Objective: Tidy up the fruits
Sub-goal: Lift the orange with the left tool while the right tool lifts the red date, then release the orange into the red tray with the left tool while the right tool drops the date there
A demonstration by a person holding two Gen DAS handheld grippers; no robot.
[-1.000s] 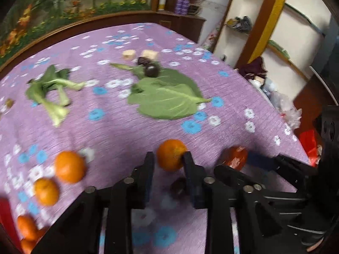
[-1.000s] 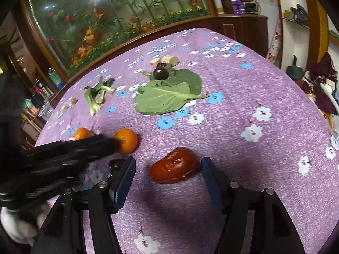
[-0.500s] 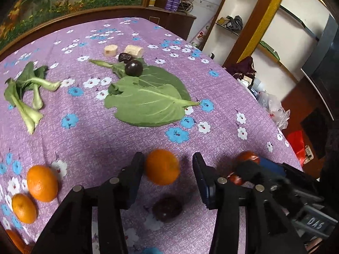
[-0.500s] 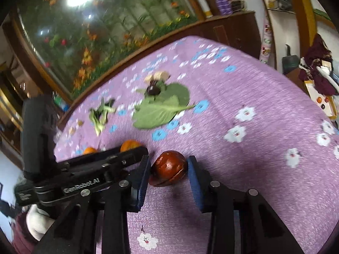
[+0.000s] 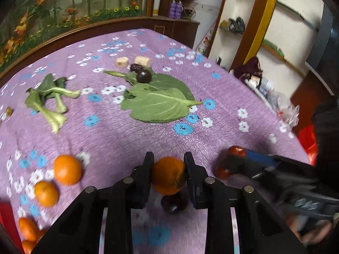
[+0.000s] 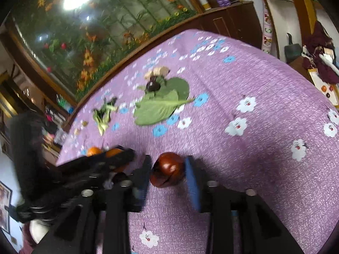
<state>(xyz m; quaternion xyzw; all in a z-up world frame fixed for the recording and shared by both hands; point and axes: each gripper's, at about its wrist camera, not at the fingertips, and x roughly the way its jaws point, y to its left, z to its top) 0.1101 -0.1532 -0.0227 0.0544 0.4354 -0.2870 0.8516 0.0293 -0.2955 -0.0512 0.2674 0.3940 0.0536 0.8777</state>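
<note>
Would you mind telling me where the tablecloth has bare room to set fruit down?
Bare cloth lies between the big leaf and the left gripper, and across the right side of the tablecloth. It is crowded beside the oranges and around both grippers near the red fruit.

An orange (image 5: 168, 174) is sitting clamped between black pads above a dark plum (image 5: 174, 203), while a glossy red-brown fruit (image 6: 167, 169) is resting between two other pads; more oranges (image 5: 66, 169) are lying loose on the purple flowered cloth (image 5: 118, 139)
</note>
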